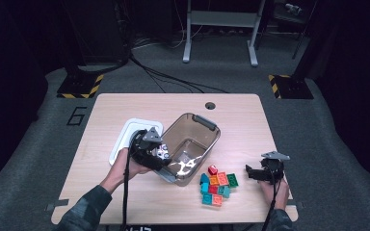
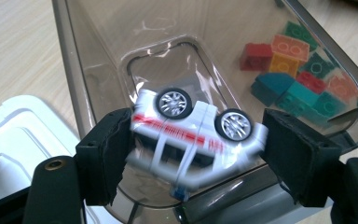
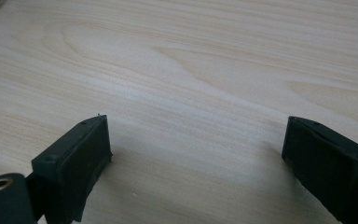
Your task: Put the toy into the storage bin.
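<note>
A white toy car with red stripes lies wheels-up and tilted between the pads of my left gripper, over the inside of a clear grey plastic bin. The car is blurred while the jaws look sharp, so it seems loose between them rather than pinched. In the high view my left gripper hangs at the near left rim of the bin, with the car at its tip. My right gripper rests open near the table's front right, its jaws wide apart over bare wood.
A cluster of several coloured toy bricks lies on the table just right of the bin, seen through its wall. A white lid sits left of the bin. The table has a cable hole at the back.
</note>
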A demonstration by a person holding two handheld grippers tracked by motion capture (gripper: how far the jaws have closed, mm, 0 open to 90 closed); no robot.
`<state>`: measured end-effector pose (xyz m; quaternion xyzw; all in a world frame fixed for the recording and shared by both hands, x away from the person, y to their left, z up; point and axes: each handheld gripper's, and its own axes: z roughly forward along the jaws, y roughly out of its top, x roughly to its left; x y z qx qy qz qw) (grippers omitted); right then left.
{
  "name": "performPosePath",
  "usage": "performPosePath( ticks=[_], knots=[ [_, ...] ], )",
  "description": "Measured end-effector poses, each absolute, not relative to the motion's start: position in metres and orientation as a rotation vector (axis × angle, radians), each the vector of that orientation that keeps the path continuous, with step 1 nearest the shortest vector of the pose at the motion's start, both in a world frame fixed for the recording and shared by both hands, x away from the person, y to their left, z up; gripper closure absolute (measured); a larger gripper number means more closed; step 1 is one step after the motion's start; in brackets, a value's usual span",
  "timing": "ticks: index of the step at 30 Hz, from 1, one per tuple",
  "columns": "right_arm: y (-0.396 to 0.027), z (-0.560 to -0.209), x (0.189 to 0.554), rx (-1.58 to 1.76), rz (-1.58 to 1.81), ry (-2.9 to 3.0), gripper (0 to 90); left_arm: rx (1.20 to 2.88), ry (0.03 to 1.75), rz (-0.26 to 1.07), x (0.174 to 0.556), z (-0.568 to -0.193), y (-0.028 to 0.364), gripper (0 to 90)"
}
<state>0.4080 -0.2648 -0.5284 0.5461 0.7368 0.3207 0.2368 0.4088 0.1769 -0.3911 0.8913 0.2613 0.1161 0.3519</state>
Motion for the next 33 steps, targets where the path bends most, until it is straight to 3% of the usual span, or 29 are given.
performPosePath(
  ticks=[6,18,33],
  knots=[
    [-0.265,-0.528,0.408,1.496,0.880,2.020,7.5,2.246,0.712,0.327,0.406,-0.385,0.189,15.2],
    [-0.265,-0.528,0.408,1.496,0.880,2.020,7.5,2.160,0.820,0.387,0.390,-0.386,0.234,10.0],
    [-0.265,-0.528,0.408,1.497,0.880,2.019,7.5,2.061,1.048,0.472,0.371,-0.428,0.304,6.1]
  ],
)
